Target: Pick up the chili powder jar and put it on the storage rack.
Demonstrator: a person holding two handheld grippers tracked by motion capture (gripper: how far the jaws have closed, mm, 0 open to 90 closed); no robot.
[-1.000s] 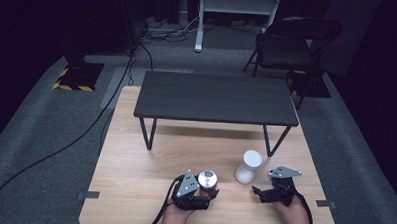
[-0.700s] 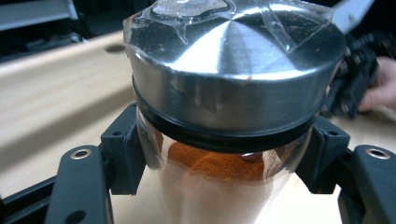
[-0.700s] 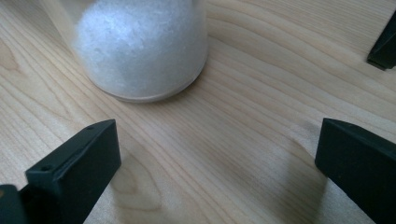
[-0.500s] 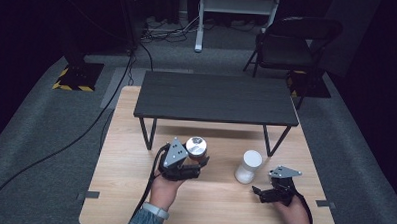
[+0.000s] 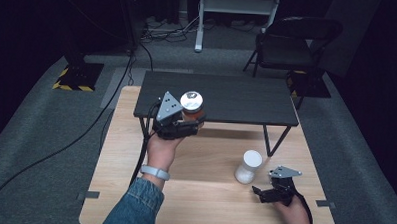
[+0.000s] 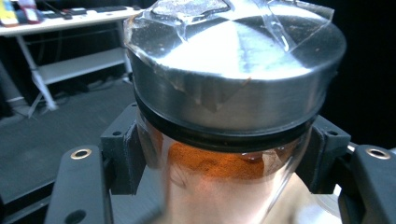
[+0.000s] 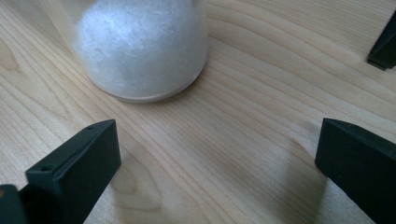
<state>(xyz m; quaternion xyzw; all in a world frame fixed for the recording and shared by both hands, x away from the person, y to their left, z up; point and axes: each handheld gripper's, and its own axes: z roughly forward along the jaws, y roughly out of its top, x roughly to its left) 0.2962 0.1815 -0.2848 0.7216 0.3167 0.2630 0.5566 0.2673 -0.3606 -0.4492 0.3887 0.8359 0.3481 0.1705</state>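
While our left gripper (image 5: pixel 186 122) clamped the orange-powder jar (image 5: pixel 191 105) aloft mid-frame, our right gripper (image 5: pixel 263 192), jaws wide and empty, left the white jar (image 5: pixel 248 166) ungrasped.

The left gripper (image 5: pixel 188 122) is raised at left of centre, its jaws clamped on a jar (image 5: pixel 191 105), the denim-sleeved forearm (image 5: pixel 133 205) reaching up from the near edge. The right gripper (image 5: pixel 261 192) sits low at near right, jaws spread wide apart.
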